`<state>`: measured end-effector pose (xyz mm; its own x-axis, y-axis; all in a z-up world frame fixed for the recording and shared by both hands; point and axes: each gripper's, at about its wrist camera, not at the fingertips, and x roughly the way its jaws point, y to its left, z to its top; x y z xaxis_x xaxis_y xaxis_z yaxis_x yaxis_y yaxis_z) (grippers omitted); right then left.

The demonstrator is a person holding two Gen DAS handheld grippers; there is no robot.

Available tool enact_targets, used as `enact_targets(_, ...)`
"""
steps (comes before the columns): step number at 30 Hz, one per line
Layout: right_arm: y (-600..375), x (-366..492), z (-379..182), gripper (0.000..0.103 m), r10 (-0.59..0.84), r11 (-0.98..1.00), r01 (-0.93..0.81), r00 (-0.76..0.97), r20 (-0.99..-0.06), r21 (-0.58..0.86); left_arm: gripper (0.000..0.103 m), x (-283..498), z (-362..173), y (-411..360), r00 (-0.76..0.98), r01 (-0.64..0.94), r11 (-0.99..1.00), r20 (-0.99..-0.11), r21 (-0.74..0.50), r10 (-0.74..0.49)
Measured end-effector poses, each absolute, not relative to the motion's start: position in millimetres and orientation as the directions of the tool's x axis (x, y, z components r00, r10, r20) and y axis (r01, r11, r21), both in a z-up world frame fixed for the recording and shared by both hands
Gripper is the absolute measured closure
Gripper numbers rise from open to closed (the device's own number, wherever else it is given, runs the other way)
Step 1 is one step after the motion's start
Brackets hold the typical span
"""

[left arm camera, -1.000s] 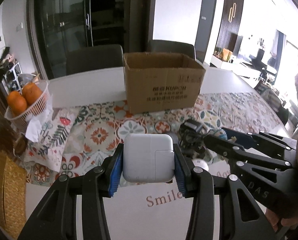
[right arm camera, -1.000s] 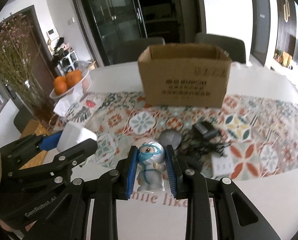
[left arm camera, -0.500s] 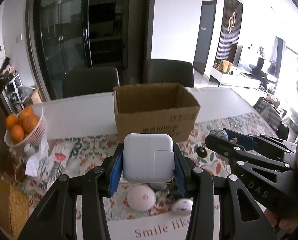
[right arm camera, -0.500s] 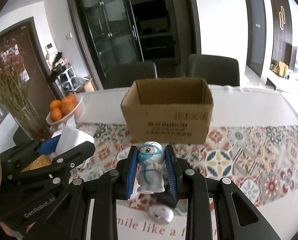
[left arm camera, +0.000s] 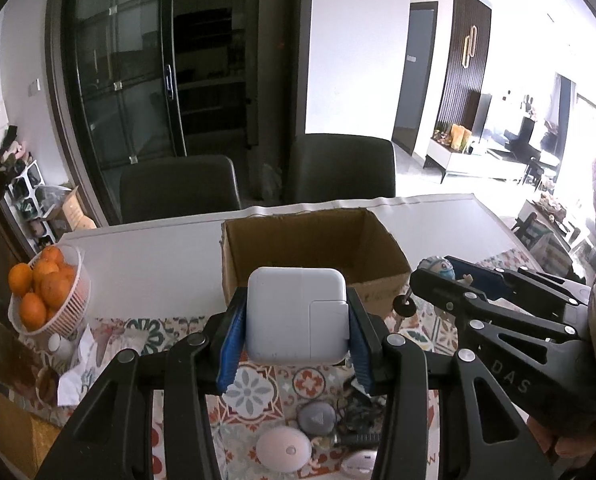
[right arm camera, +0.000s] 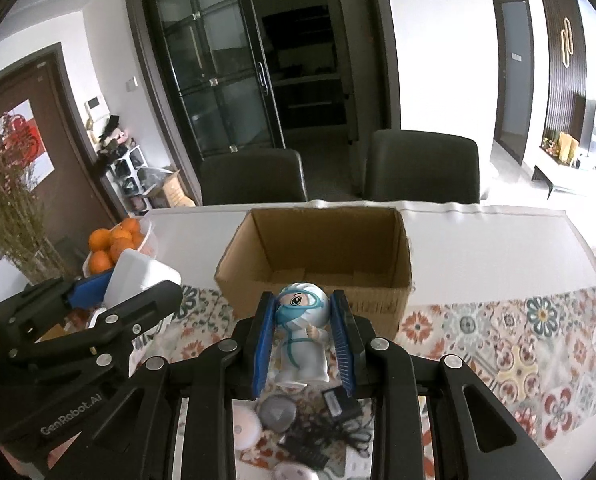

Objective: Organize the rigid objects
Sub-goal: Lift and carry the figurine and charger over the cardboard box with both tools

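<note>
Both tools higher, nearer box (right arm camera: 318,256): left (left arm camera: 296,320) clamping charger (left arm camera: 296,314), right (right arm camera: 303,340) figurine (right arm camera: 302,336).

The left gripper (left arm camera: 296,330) and right gripper (right arm camera: 303,344) are showing matte black linkage arms with silver pivot screws and ribbed blue finger pads (right arm camera: 260,346). White lettering is reading "GenRobot.AI" on the left body and "DAS" on the right body.
</note>
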<state>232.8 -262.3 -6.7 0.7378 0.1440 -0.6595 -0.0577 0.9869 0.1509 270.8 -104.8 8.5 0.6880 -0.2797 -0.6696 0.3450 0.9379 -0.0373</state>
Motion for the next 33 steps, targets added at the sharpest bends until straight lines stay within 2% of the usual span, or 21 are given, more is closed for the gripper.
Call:
enact_targets(17,-284.5,327.8,-17.0,0.074,0.160,0.984,-0.050,0.663,-0.731,0.169,0.058,363.4,-5.8,-127.3,0.613,0.325,0.945,-0.753,-0.037,-0.240)
enact_targets(26,-298.2,374.3,-41.2,0.074,0.145,0.986,-0.015,0.579,-0.802,0.168,0.058,410.5,-37.7,-140.9,0.492,0.317,0.948,-0.847,-0.040,-0.200)
enact_targets(33,-303.6,393.9,-67.1,0.074,0.115,0.991,0.005,0.509,-0.853,0.137,0.058,421.6,-62.5,-147.0,0.432,0.305,0.952,-0.888,-0.023,-0.160)
